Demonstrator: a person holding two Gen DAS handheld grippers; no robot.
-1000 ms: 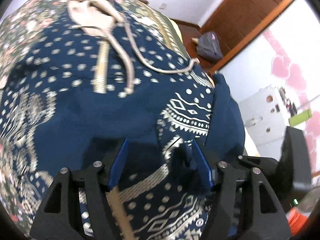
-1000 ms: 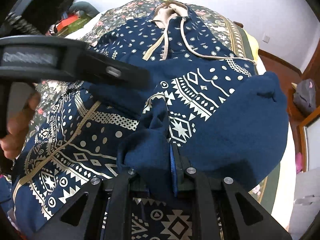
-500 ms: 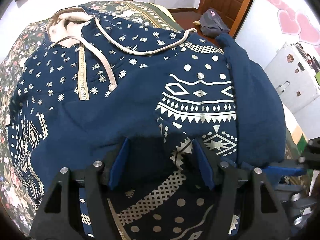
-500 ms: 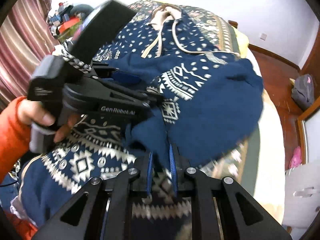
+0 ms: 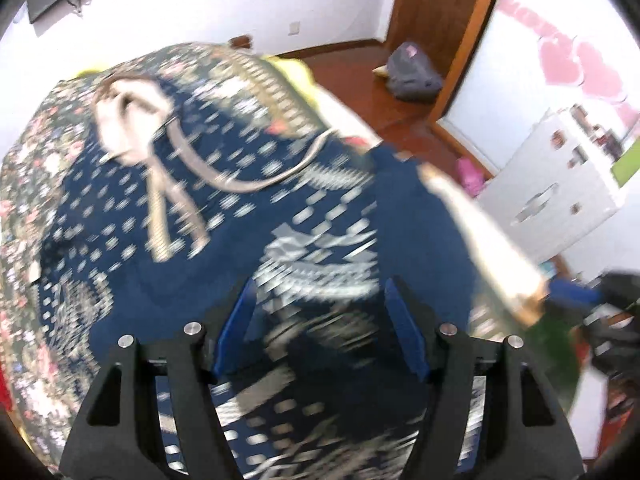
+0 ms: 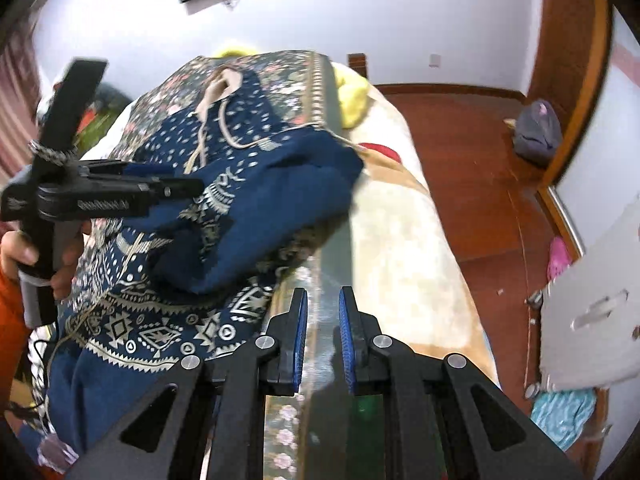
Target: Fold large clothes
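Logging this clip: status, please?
Left tool open above hoodie. Right tool open, empty, off the bed's edge. Sleeve folded across. Nothing obstructing.

1 hoodie (image 6: pixel 224 184), 2 claws (image 5: pixel 320 320) (image 6: pixel 323 320), 1 backpack (image 6: pixel 536 132)

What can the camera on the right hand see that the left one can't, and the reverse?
Only the right view shows the person's hand holding the left gripper, plus the right gripper's own jaws, slightly apart with nothing between them. Only the left view shows pink hearts on the wall. Both show the blue hoodie on the floral bed cover and a grey bag on the floor.
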